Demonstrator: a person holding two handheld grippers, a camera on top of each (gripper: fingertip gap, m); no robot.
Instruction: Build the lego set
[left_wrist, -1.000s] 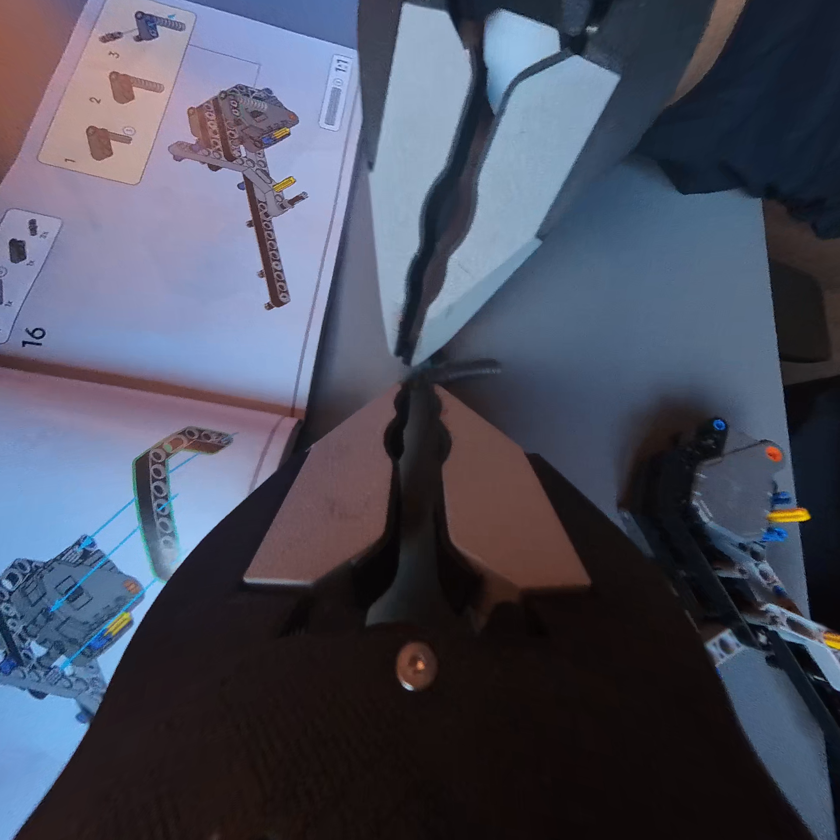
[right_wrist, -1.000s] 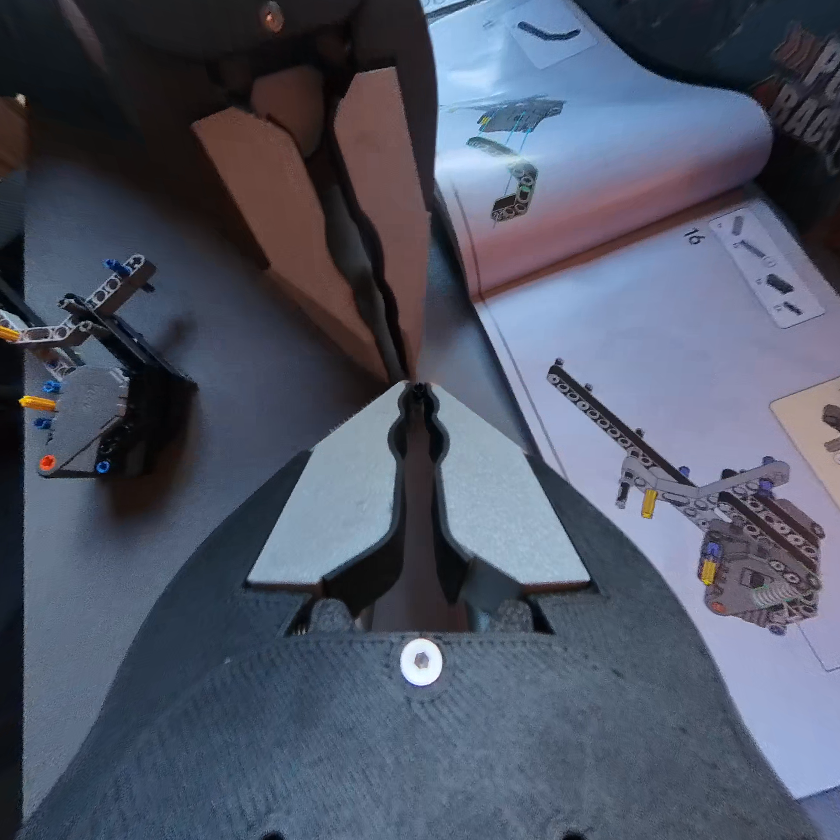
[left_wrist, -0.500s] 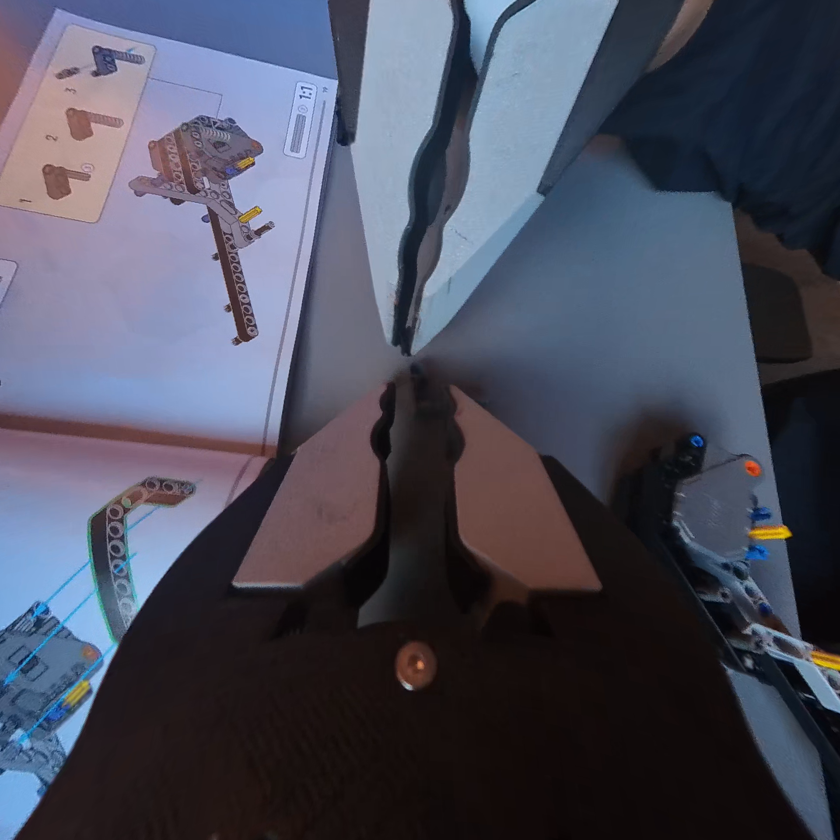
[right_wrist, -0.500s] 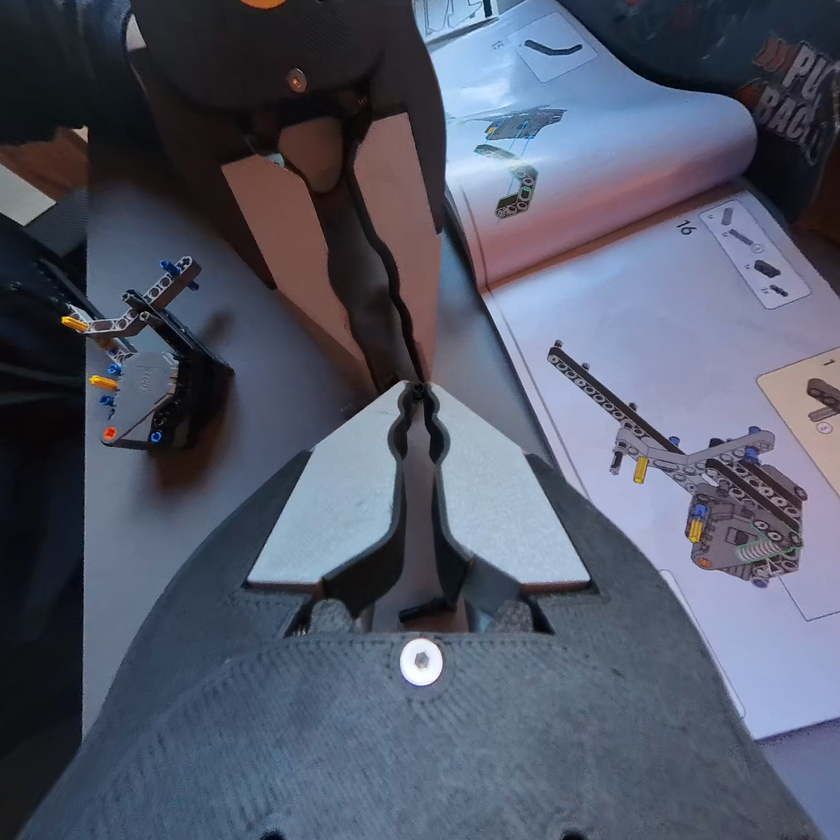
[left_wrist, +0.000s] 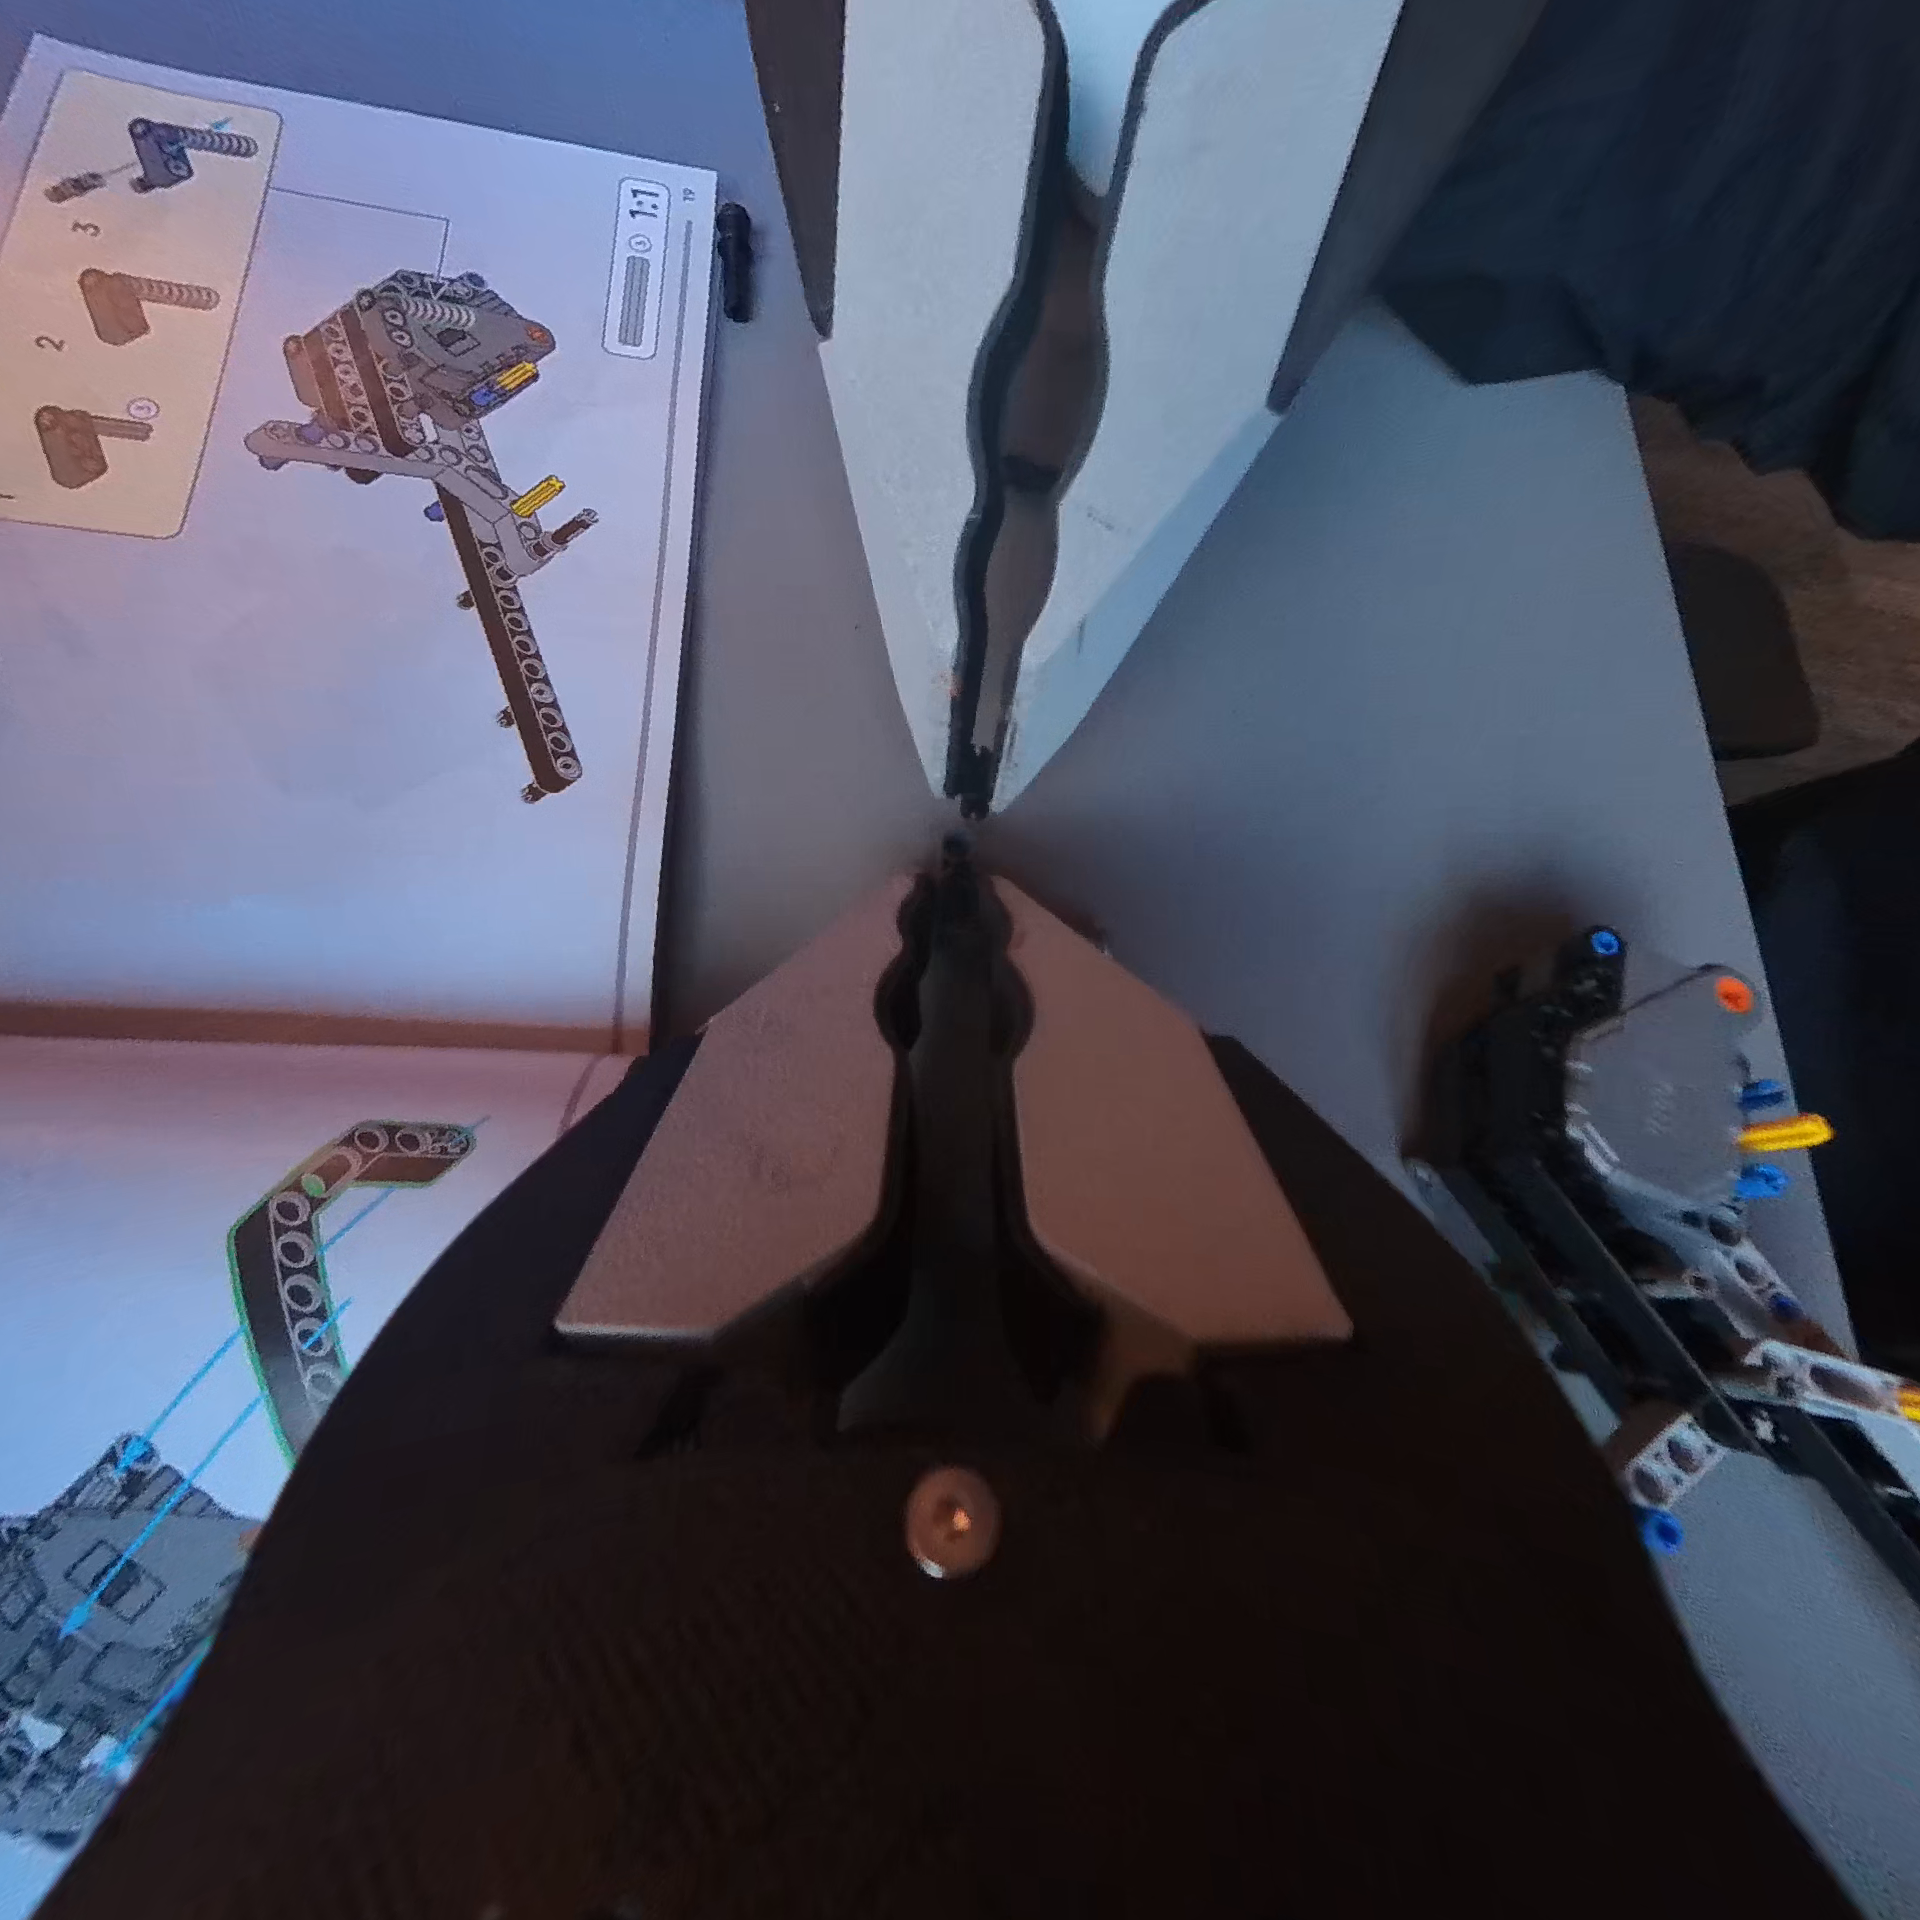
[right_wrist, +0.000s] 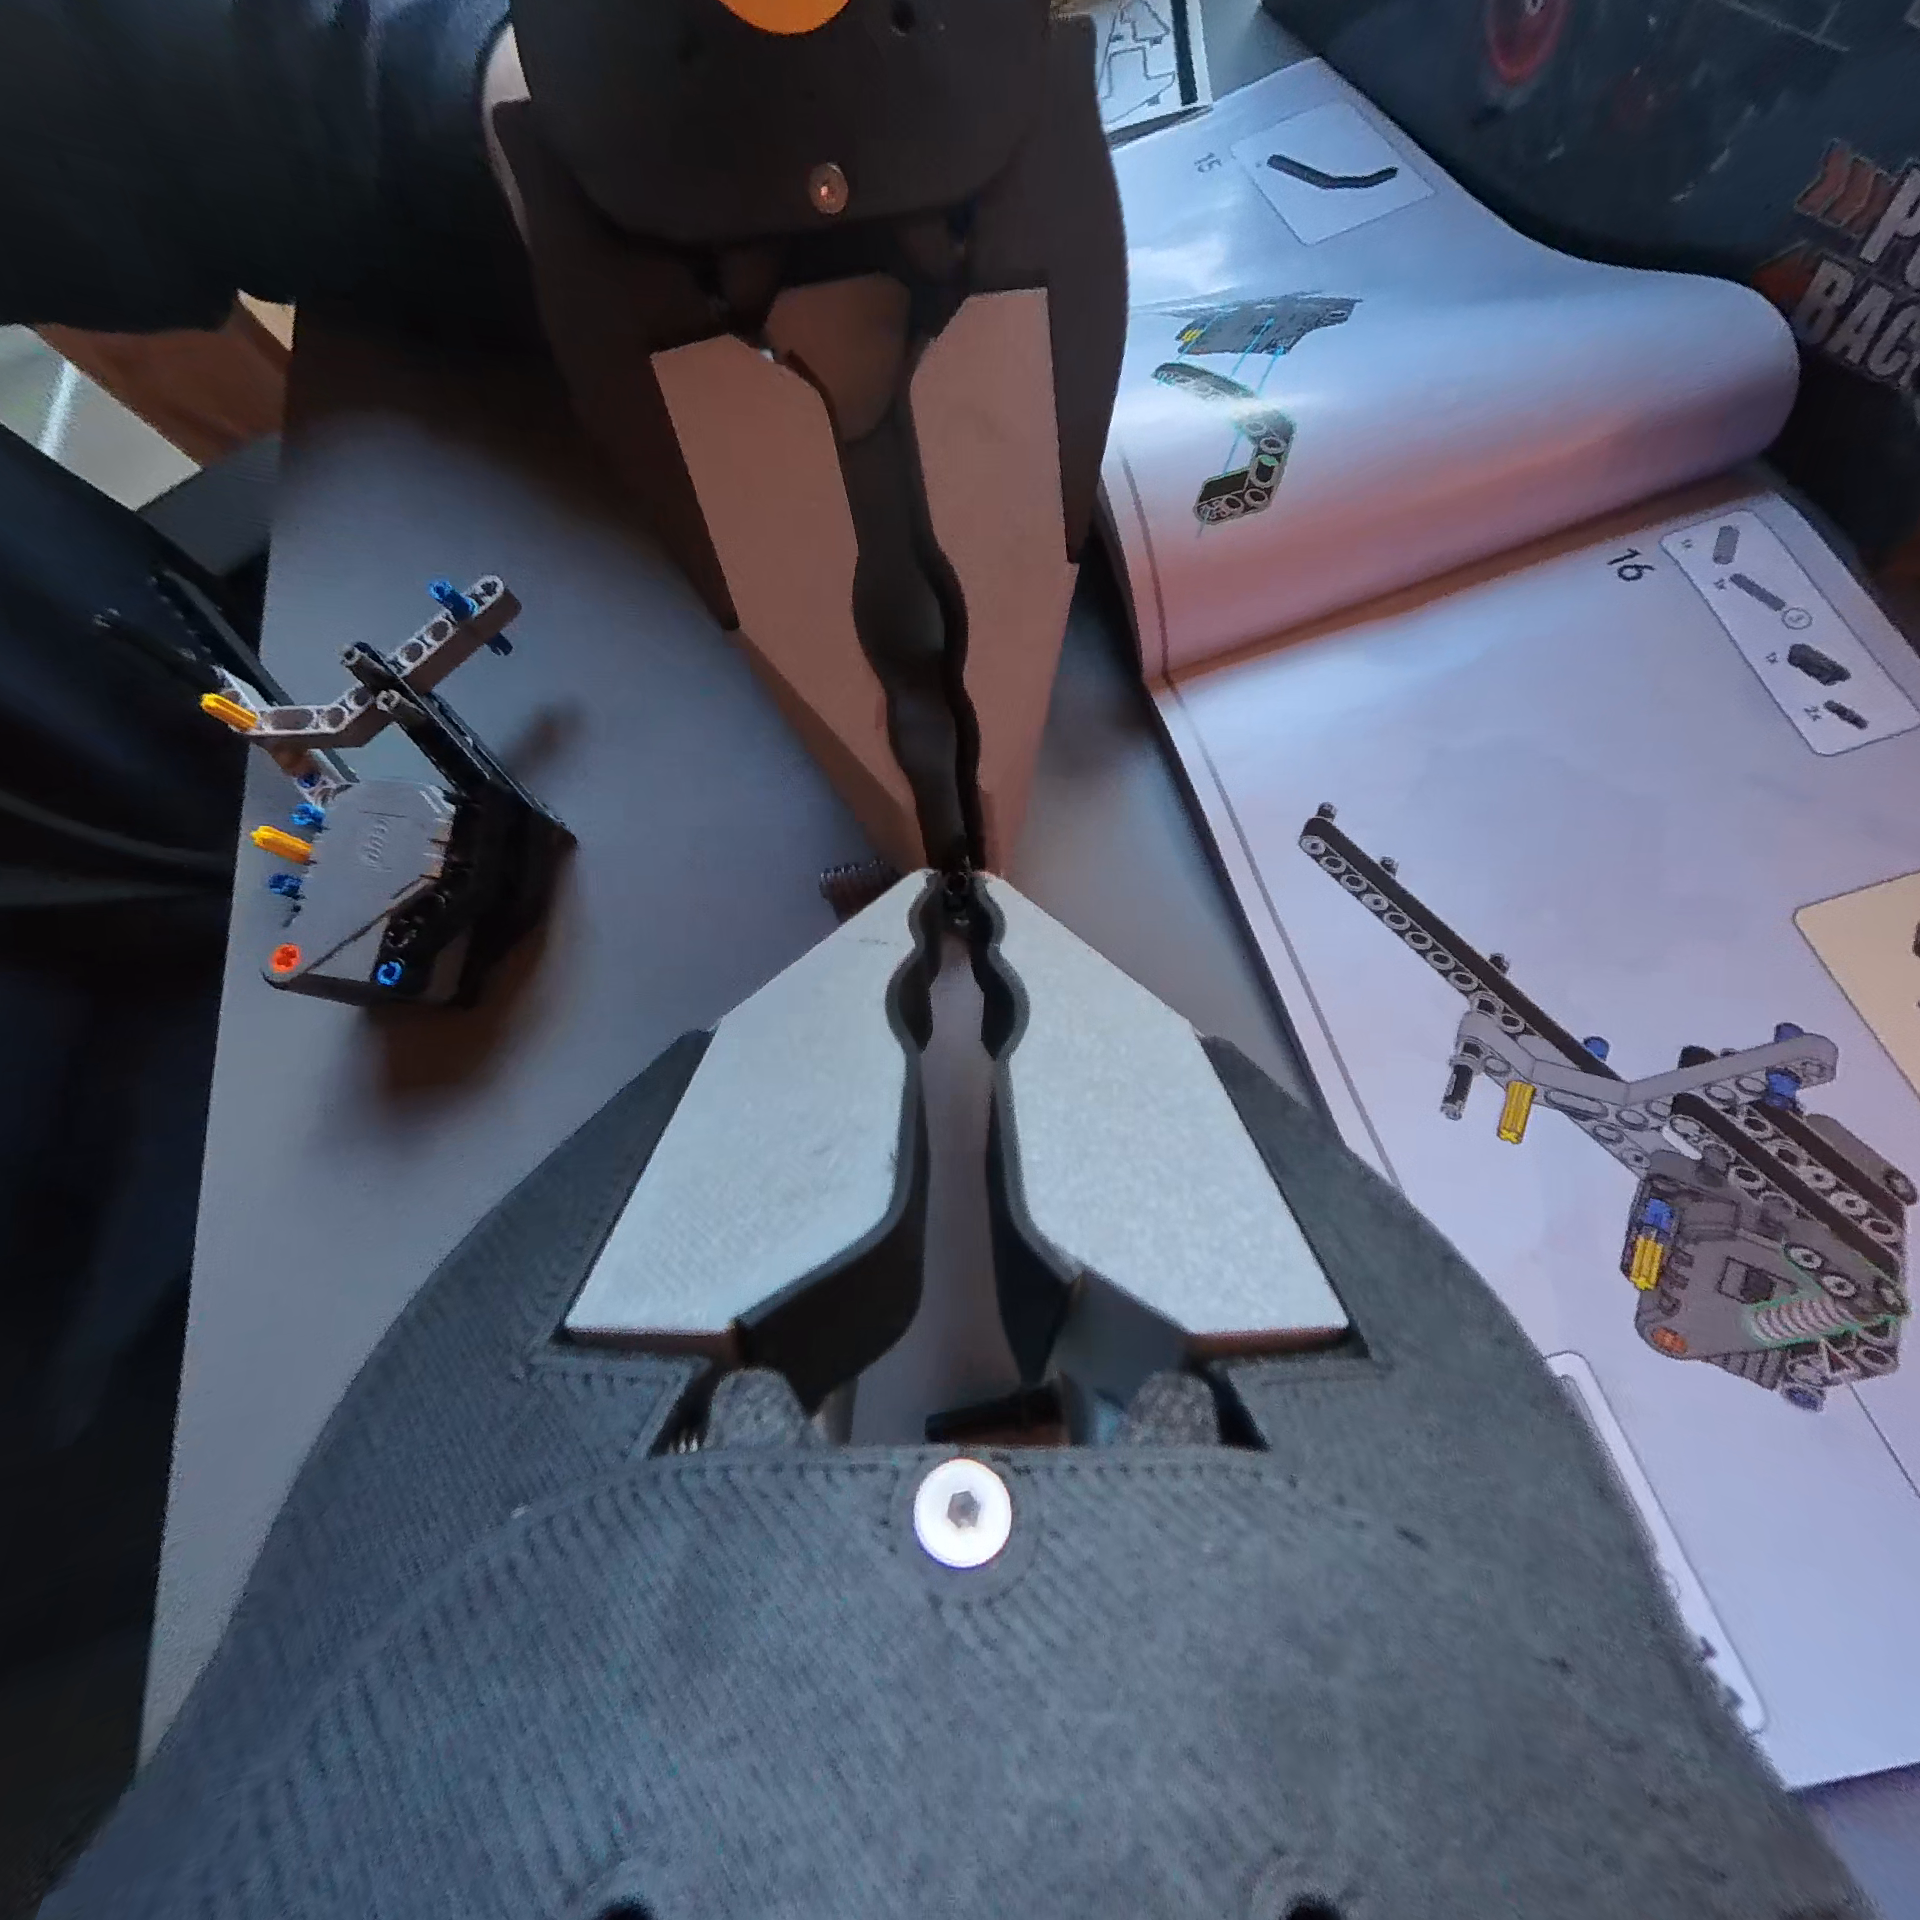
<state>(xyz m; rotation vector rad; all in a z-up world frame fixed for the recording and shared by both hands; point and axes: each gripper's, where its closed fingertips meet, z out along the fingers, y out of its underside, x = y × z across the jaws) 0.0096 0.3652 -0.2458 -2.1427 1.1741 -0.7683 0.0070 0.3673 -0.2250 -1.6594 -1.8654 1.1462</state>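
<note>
Your left gripper (left_wrist: 954, 883) and your right gripper (right_wrist: 956, 894) meet tip to tip above the grey table (left_wrist: 1351, 644), each narrowed onto a small dark part; a tiny black piece (right_wrist: 957, 902) sits at the right tips, though what the left tips pinch is too small to tell. Beside them lies the partial lego assembly (right_wrist: 384, 831), a grey housing with black beams and blue, yellow and orange pins. Farther out, the open instruction booklet (right_wrist: 1507, 831) shows a longer model, so judge the build as early. A loose black pin (left_wrist: 734, 260) rests at the page edge.
</note>
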